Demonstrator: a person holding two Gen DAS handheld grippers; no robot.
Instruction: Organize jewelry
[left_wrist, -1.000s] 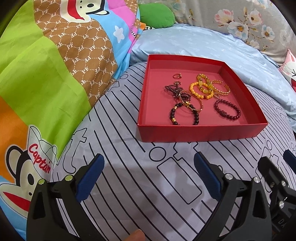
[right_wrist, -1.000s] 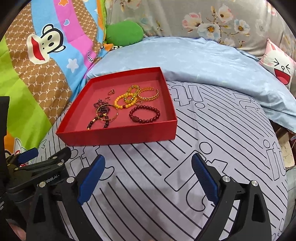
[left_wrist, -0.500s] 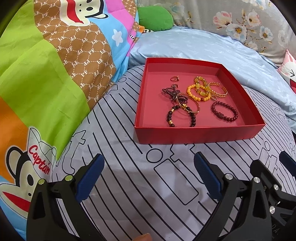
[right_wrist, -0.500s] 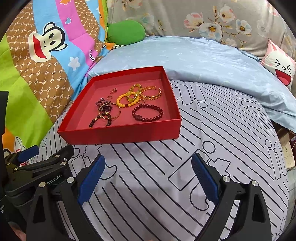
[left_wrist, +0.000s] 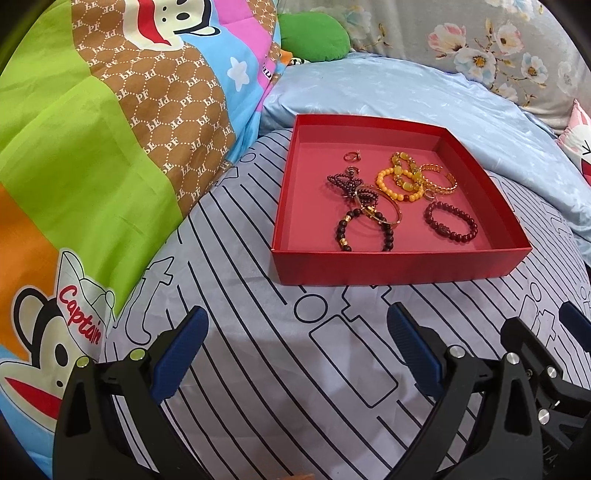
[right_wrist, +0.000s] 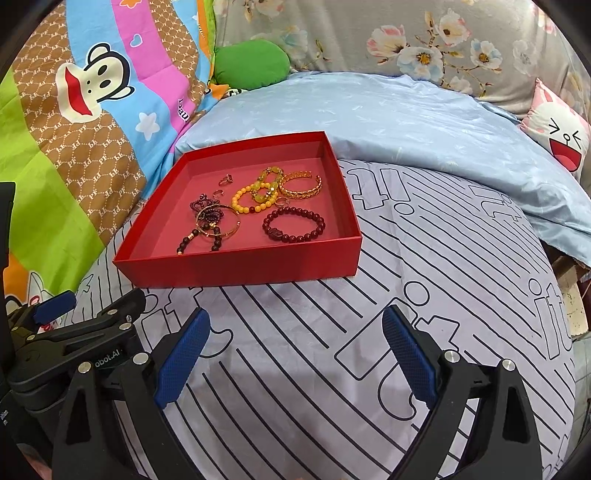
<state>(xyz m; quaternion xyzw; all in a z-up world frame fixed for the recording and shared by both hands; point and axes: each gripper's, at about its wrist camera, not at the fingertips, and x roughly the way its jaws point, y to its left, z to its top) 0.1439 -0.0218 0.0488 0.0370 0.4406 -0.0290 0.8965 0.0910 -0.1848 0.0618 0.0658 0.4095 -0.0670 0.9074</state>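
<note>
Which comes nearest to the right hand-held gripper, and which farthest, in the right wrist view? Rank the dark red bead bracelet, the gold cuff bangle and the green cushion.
From the right hand-held gripper:
1. Dark red bead bracelet, near the front right of the red box.
2. Gold cuff bangle, farther back on the box's right side.
3. Green cushion, beyond the box, up by the floral fabric.

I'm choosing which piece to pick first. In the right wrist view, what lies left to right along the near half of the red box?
Dark beaded bracelet with gold beads → thin gold bangle lying over it → dark red beaded bracelet, apart from the others.
</note>
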